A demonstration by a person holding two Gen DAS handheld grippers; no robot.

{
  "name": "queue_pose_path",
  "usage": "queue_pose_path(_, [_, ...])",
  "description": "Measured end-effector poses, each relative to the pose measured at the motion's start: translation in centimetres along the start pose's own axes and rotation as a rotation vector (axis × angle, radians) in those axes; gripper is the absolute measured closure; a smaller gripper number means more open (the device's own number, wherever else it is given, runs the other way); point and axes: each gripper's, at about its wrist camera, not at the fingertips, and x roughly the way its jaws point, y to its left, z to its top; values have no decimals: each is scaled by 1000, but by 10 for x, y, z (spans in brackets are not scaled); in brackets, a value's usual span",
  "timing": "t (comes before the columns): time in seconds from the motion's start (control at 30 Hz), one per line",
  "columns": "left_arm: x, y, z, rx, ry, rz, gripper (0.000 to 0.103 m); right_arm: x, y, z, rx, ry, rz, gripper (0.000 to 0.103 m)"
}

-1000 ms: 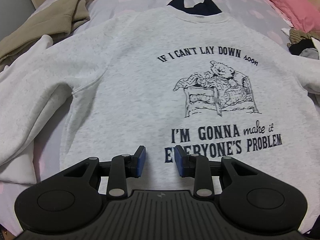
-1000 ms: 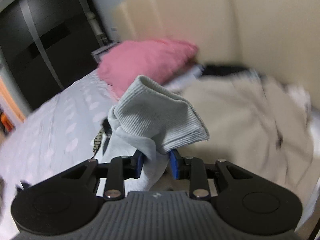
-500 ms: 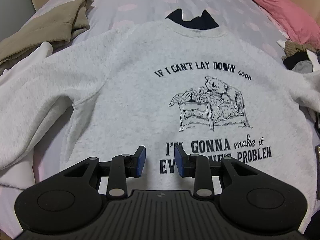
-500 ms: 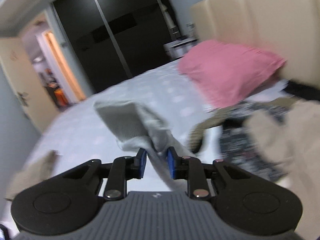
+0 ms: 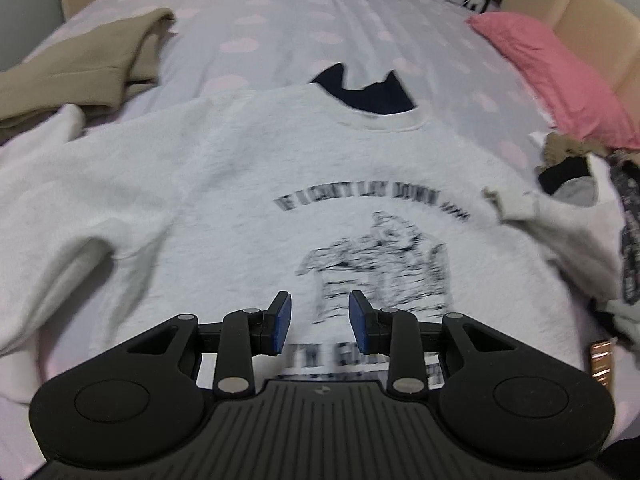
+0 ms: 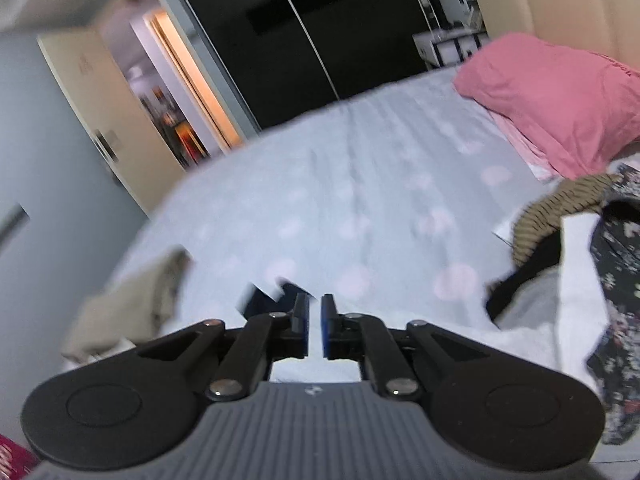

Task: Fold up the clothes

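A light grey sweatshirt (image 5: 240,184) with a dark printed slogan and a navy inner collar (image 5: 364,92) lies front up on the bed. Its right sleeve (image 5: 568,232) is laid inward, and the cuff (image 5: 512,204) rests beside the print. My left gripper (image 5: 320,300) hovers above the lower chest, open, with nothing between its blue pads. My right gripper (image 6: 315,304) is over the bed beyond the collar (image 6: 264,300). Its jaws are closing, a narrow gap is left, and nothing is in them. A white edge of the sweatshirt (image 6: 532,334) shows to its right.
A pink pillow (image 5: 552,72) leans by the beige headboard (image 5: 580,4). A khaki garment (image 5: 80,68) lies at the far left. A pile of mixed clothes (image 6: 616,264) sits at the right. A dark wardrobe (image 6: 320,32) and a lit doorway (image 6: 180,92) stand beyond the bed.
The right gripper let go of the grey sleeve cuff, swung left across the bed and narrowed its jaws. The sleeve now lies on the sweatshirt. The left gripper rose and tilted upward.
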Motion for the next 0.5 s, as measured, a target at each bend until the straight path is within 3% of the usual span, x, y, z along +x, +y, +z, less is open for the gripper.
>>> queue_pose_path(0.13, [5,-22,12,16,17,-103,73,24,-22,-12,-60,115,-76,84])
queue_pose_path(0.2, [14,-41,22,33,10,-131,67,33,-36,-20,-77,156,-107,77])
queue_pose_path(0.27, [23,-59,33,50,4,-158,63,36,-51,-23,-79,182,-130,76])
queue_pose_path(0.5, [77,-119,69,56,38,-264,63,35,-91,-29,-120,232,-188,70])
